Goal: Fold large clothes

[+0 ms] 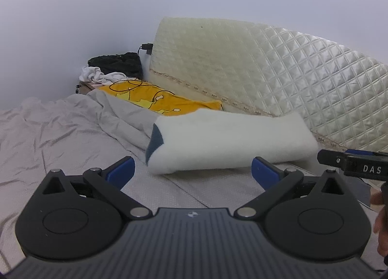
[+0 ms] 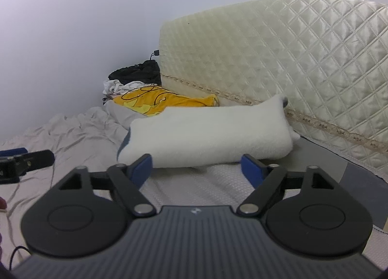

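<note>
Folded white garment (image 1: 230, 140) lies on bed (image 1: 48, 138). Left gripper (image 1: 192, 169) and right gripper (image 2: 196, 166) just before the garment, jaws open, empty.

Left gripper (image 1: 192, 168) jaws wide, empty; folded white garment (image 1: 230, 143) just ahead.

Both grippers point forward and a little down, side by side. The left gripper (image 1: 192, 168) has its blue fingers (image 1: 121, 169) spread wide apart, with nothing between them. The right gripper (image 2: 196, 167) is spread wide too, and its blue fingers (image 2: 252, 169) hold nothing. A bit of the person's hand (image 1: 382, 220) shows just right of the left gripper.
</note>
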Tool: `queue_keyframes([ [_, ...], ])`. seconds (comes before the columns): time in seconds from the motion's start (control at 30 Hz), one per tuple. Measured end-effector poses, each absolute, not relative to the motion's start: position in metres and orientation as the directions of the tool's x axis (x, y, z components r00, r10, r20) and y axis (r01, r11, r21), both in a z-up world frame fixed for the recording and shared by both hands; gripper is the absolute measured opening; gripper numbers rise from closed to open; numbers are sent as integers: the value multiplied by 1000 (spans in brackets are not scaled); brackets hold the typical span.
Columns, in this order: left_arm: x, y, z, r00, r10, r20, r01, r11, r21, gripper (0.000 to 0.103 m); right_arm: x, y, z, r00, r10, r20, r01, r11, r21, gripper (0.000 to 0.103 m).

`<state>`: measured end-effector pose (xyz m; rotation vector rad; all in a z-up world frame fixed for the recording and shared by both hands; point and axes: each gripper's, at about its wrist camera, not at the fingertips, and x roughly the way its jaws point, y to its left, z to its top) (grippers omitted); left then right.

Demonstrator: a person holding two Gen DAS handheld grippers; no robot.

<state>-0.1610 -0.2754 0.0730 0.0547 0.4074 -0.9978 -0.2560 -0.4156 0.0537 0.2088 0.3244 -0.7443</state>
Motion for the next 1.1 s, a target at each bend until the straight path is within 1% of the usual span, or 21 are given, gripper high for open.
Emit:
queue_keyframes([
  [0.13,-160,-274,74,482,-799,-360,820,556,-135,103,-255,-416,55,687,-623,-373,691,720,70,91],
  [0.17,-160,-274,74,482,-799,-360,820,556,-135,103,-254,-417,55,686,-621,-378,689,721,67,93],
  [0.2,-160,-274,74,482,-799,-360,820,556,-135,103,-253,-417,54,683,-621,-384,690,721,62,100],
  [0.23,-160,-275,74,483,-798,-360,820,557,-134,103,-251,-419,54,684,-618,-388,689,722,62,103],
  [0.7,-158,-276,75,485,-793,-369,814,563,-141,103,-249,-420,56,689,-615,-383,687,723,73,103],
  [1.1,-161,-274,74,495,-794,-352,808,570,-150,103,-249,-418,56,687,-614,-388,688,722,76,103],
])
